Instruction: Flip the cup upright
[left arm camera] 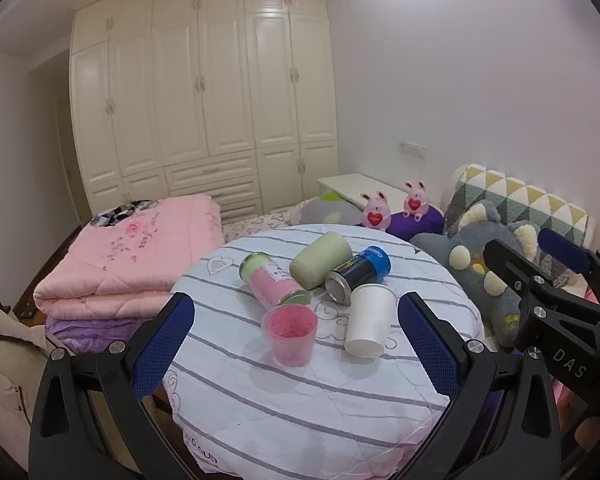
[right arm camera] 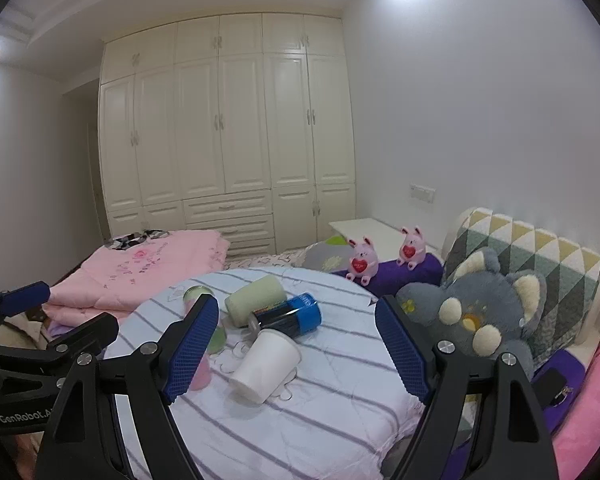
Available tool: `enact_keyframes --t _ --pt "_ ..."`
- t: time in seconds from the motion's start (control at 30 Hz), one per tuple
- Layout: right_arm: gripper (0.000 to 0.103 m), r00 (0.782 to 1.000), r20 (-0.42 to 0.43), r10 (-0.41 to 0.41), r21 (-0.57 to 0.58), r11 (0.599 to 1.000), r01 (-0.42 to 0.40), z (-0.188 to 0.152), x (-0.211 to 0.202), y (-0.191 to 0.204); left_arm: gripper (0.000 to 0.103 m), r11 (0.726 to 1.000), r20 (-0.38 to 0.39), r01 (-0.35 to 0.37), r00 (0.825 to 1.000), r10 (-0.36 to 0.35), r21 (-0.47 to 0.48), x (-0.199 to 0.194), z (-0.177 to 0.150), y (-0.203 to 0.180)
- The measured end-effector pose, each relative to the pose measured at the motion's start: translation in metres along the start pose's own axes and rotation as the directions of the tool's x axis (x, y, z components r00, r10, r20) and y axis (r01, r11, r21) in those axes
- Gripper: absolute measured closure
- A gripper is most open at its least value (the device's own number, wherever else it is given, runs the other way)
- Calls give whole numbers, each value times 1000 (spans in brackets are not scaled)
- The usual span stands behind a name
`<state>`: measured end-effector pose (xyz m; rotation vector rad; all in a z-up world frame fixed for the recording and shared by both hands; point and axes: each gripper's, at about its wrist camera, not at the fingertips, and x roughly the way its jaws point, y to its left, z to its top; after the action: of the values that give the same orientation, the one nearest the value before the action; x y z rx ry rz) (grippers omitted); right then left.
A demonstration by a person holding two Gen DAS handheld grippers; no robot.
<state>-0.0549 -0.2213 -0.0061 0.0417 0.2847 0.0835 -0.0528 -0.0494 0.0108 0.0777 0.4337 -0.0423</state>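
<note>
A white paper cup (left arm camera: 368, 320) lies tipped on the round striped table (left arm camera: 300, 408), its closed base toward me; it also shows in the right wrist view (right arm camera: 265, 366). A pink plastic cup (left arm camera: 291, 334) stands upright just left of it. A pale green cup (left arm camera: 322, 260) lies on its side behind, also in the right wrist view (right arm camera: 255, 298). My left gripper (left arm camera: 295, 344) is open and empty, its fingers either side of the two near cups, above the table. My right gripper (right arm camera: 295, 354) is open and empty around the white cup; it also shows at the right of the left wrist view (left arm camera: 540, 264).
A pink-and-green tube (left arm camera: 273, 280) and a black-and-blue can (left arm camera: 358, 274) lie among the cups. A folded pink quilt (left arm camera: 127, 264) is at the left. A grey plush toy (right arm camera: 484, 316) and two pink plush toys (right arm camera: 364, 260) sit at the right, with a patterned cushion (right arm camera: 540, 252).
</note>
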Motion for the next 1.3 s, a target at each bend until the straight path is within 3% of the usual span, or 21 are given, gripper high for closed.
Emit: enact_keyframes --t 0.5,1.3 --pt "21 1000 29 4 -12 1000 -3 19 6 -2 0 1000 39 1 999 0 -11 -2 27 -2" --pt "21 1000 -10 -1 7 1000 1 28 24 -11 0 1000 7 10 1000 -10 10 16 40 -8"
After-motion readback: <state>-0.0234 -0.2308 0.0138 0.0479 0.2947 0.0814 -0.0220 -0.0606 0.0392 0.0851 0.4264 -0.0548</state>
